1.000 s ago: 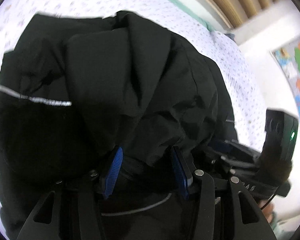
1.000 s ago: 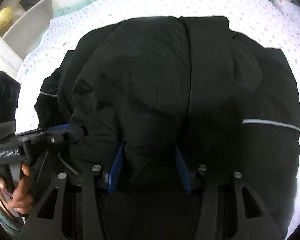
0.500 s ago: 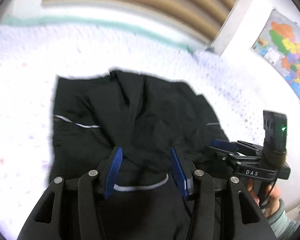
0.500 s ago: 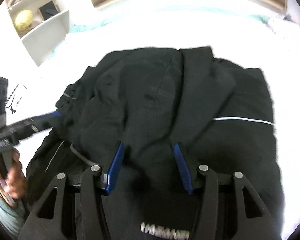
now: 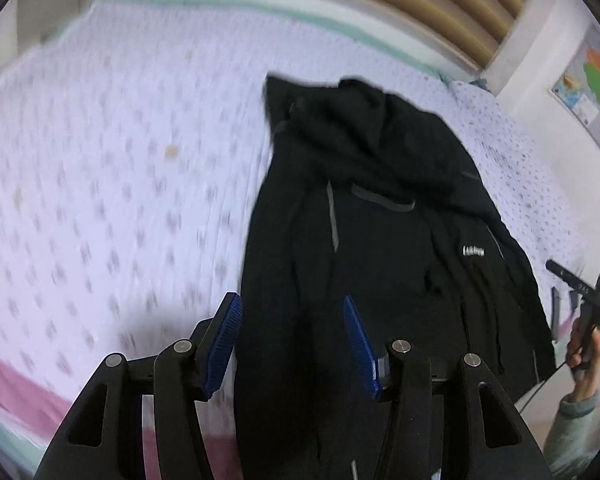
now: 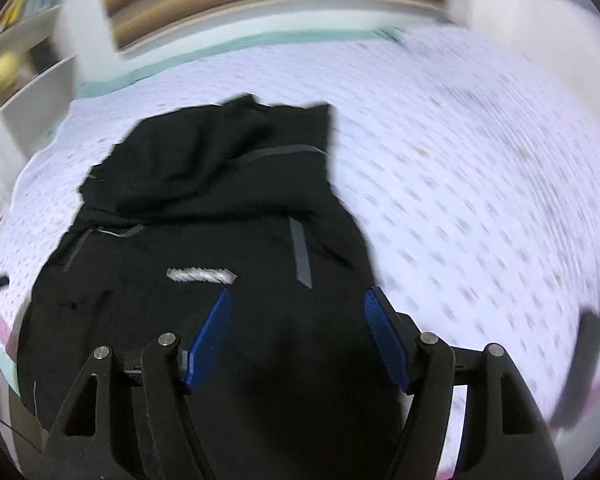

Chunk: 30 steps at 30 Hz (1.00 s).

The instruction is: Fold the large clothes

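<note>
Home bedroom, patterned bedspread (image 5: 120,168) (lilac dots), wall map (image 5: 596,92), bookshelf (image 6: 24,68)

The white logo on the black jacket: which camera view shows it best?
The left wrist view: the white logo on the black jacket is small but fairly sharp there. In the right wrist view it is larger but smeared by blur.

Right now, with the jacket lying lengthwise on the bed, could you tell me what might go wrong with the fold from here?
1. The black jacket has its far end bunched in a heap, so a fold over it would probably trap wrinkles.
2. The left gripper and right gripper both stand open with nothing visibly pinched; the near hem may slip toward the bed edge.
3. Both views are motion-blurred, so a fast grab could miss the hem.
</note>
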### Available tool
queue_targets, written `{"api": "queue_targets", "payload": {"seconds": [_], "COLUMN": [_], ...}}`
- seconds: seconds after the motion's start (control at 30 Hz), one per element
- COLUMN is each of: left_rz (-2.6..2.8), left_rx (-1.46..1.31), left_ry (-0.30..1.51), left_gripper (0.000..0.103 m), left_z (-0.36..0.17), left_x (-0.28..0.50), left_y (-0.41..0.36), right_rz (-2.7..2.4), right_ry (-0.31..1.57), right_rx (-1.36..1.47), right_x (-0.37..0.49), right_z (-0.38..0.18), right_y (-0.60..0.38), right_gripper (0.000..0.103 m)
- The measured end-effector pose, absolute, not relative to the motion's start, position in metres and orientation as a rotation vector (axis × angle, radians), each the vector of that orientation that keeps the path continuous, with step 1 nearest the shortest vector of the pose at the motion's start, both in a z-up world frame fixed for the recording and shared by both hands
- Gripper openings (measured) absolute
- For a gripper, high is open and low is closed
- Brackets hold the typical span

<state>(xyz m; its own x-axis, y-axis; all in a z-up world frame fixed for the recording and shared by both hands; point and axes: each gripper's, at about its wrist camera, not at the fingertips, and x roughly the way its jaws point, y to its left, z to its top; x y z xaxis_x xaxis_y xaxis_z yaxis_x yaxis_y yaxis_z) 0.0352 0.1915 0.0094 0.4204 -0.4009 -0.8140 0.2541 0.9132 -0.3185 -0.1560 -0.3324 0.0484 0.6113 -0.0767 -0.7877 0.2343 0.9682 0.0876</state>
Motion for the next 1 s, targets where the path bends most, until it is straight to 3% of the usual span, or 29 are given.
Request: {"api": "queue_targets", "payload": {"seconds": [0.3, 0.57, 0.63, 0.8, 1.0], "left_rz": [-0.496, -0.540, -0.533, -0.643, -0.856], "left_rx": [-0.339, -0.398, -0.374, -0.437, -0.498], "left_ry": [1.210, 1.244, 1.246, 1.240, 1.136], "left_gripper": [0.054, 0.054, 0.054, 0.054, 0.055], "left_z": [-0.046, -0.057, -0.058, -0.042, -0.005], "left_x": [0.041, 0.051, 0.053, 0.052, 0.054], "left_y": [0.201, 0.205, 0.199, 0.187, 0.165], "right_rz": [-0.252, -0.174, -0.138, -0.063, 0.106], "right_ry": [0.961, 1.019, 1.024, 1.070, 1.005], "right_rx": [0.312, 0.422, 0.460, 0.419, 0.440], "right_x": [-0.207, -0.207, -0.204, -0.195, -0.195], "right_z": [0.013, -0.019, -0.024, -0.027, 0.004], "right_y": [-0.396, -0.408, -0.407, -0.385, -0.364], "right_gripper": [0.072, 0.068, 0.061, 0.049, 0.049]}}
